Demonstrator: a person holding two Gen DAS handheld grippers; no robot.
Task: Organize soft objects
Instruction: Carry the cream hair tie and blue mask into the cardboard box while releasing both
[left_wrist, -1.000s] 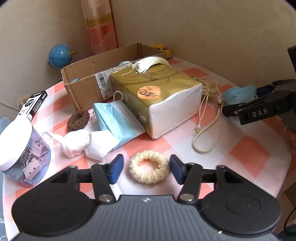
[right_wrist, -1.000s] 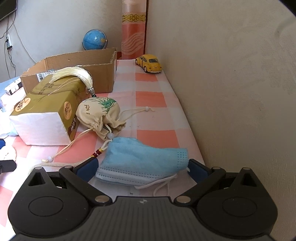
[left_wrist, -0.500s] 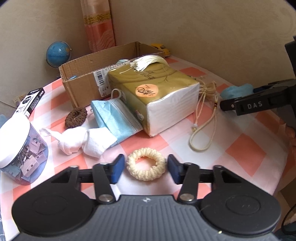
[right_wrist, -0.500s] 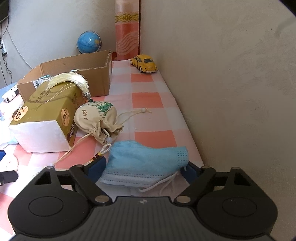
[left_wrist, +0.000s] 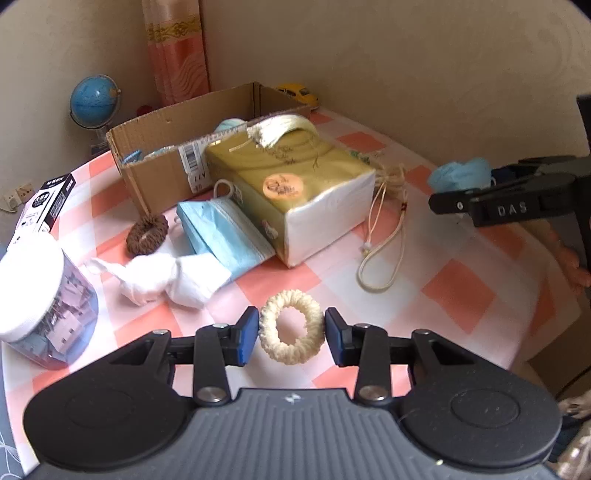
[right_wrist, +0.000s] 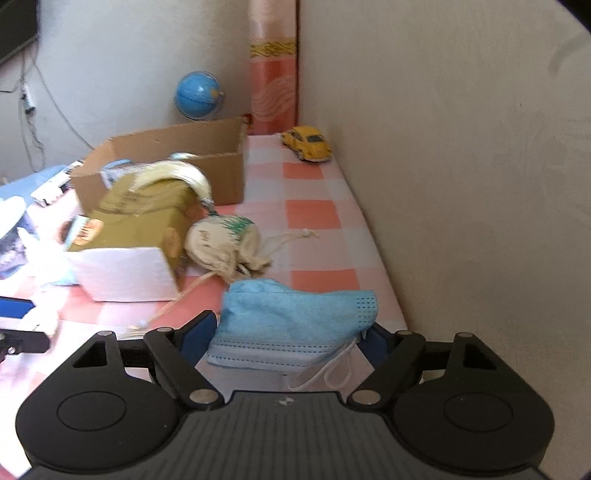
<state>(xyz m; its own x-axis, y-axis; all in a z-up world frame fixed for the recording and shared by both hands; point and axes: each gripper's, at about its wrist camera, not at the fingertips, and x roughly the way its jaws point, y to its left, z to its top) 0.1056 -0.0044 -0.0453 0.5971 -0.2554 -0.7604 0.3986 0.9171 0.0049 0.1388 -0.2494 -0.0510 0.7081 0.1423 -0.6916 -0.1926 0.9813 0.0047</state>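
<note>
Near the front edge of the checked table (left_wrist: 458, 295), left gripper (left_wrist: 291, 332) closing, pads now touching the cream scrunchie (left_wrist: 291, 326). By the wall-side edge, right gripper (right_wrist: 288, 341) narrowing too, pinching the blue mask (right_wrist: 295, 321), lifting slightly. Both ready for the cardboard box (left_wrist: 166, 162).

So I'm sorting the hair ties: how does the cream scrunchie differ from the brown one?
The cream scrunchie is pale, looks larger in this view, and sits between the left gripper fingers, which are closing on it. The brown scrunchie is dark, looks smaller, and lies untouched by the cardboard box, partly under the white cloth. Both are knitted rings.
</note>
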